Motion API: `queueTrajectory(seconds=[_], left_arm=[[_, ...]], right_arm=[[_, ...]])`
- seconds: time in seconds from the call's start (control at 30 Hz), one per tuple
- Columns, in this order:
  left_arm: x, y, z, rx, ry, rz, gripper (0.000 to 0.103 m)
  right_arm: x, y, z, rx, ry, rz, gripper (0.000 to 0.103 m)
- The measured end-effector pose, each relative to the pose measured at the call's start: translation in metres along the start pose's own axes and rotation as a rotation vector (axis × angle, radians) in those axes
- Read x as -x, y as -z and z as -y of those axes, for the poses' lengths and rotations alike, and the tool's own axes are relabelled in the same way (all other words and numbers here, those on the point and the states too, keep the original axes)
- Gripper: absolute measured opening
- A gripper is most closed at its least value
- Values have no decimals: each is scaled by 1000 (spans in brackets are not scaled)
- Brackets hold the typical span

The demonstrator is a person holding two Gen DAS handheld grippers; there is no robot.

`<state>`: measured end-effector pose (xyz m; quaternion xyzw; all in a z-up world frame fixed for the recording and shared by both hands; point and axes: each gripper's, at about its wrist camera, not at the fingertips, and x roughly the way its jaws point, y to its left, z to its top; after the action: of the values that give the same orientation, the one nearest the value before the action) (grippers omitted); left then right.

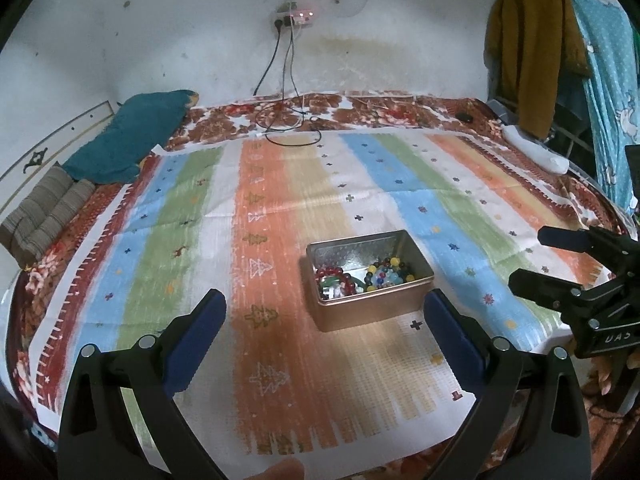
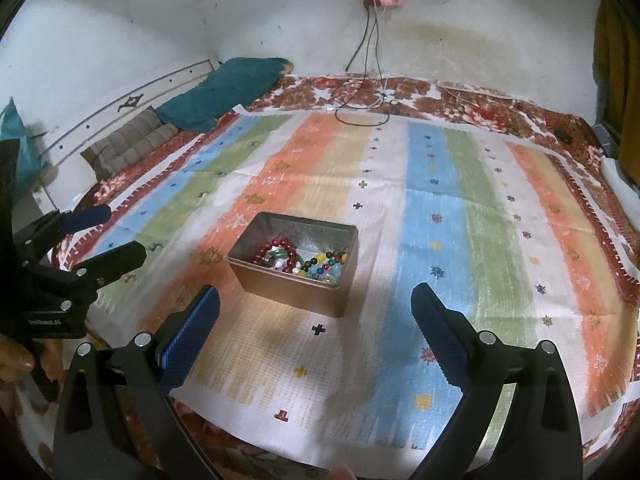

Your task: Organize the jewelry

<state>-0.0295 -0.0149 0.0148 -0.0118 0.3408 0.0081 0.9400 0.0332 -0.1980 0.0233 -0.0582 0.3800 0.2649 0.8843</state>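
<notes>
Closest to me, both tools hover low over the near edge of the bed: the left gripper [image 1: 324, 312] has its blue-padded jaws spread wide with nothing between them, and the right gripper [image 2: 316, 308] is the same, jaws wide apart and empty. Just beyond their tips sits the metal tin [image 1: 370, 280], an open rectangular box resting on the striped cloth [image 1: 260, 208] where an orange band meets a pale one. All the jewelry I can make out lies inside it: a dark red bead bracelet [image 2: 276, 252] heaped toward one end, with something green tucked beside it, and a string of multicoloured beads [image 2: 324, 266] toward the other end. Nothing lies loose on the cloth around the tin, so I judge the gathering is finished or else the sorting has not begun; no lid is in sight, so closing the tin cannot be judged. Further back, a teal towel [image 1: 132, 140] and a folded brown cushion [image 1: 44, 216] lie by the headboard, black cables [image 1: 288, 120] coil down from a wall socket, and clothes [image 1: 524, 44] hang at the far right.
</notes>
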Motion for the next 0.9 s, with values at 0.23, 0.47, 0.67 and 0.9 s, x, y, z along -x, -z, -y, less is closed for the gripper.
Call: queueTrajectory(seconds=[0.23, 0.47, 0.67, 0.9], left_arm=[[-1, -1, -1, 8, 19, -4, 97], [-1, 0, 0, 5, 18, 1, 97], [-1, -2, 1, 11, 16, 0, 97], [-1, -3, 3, -7, 2, 7, 97]], right_arm=[[0, 0, 0, -1, -2, 3, 97], [0, 0, 1, -4, -5, 5, 97], [0, 0, 0, -4, -4, 8, 97], [0, 0, 0, -5, -5, 7, 97]])
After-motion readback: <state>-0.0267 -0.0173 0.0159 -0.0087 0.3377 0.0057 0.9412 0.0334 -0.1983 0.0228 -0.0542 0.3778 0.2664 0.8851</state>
